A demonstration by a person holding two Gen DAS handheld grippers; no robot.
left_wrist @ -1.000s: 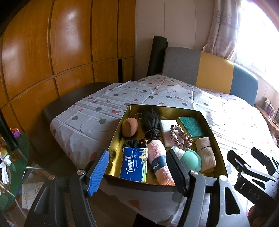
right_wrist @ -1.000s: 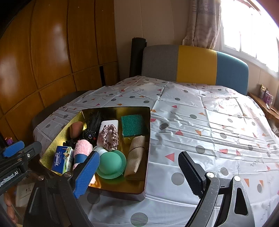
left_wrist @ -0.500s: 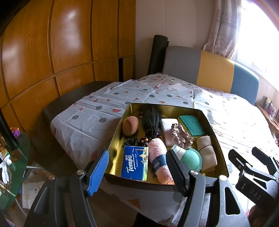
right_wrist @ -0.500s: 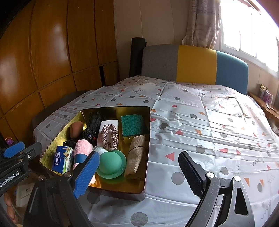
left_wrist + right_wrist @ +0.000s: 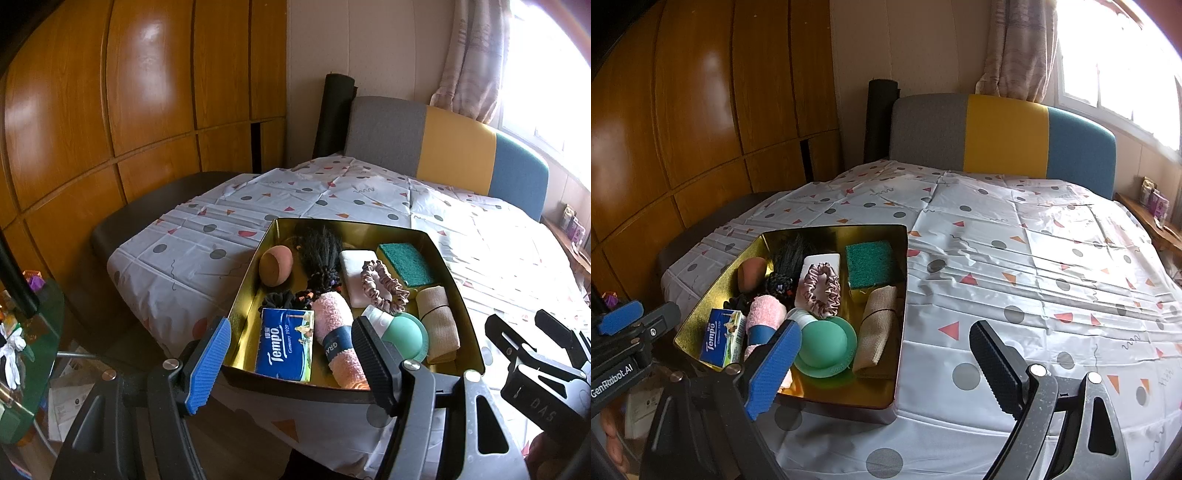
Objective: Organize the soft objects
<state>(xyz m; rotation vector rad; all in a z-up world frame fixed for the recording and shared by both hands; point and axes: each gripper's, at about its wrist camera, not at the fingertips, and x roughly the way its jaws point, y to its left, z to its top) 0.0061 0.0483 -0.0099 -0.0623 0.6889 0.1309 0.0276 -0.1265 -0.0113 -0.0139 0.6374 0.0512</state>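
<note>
A gold tin box sits near the bed's front left corner, filled with soft items. Inside lie a blue Tempo tissue pack, a rolled pink towel, a green silicone dome, a pink scrunchie, a green sponge, a beige bandage roll, a brown ball and black hair pieces. My left gripper hovers open before the box's near edge. My right gripper hangs open over the box's near right corner, holding nothing.
The bed carries a white sheet with dots and triangles, wide and bare to the right of the box. A grey, yellow and blue headboard stands behind. Wooden wardrobe panels fill the left. A glass side table with clutter sits lower left.
</note>
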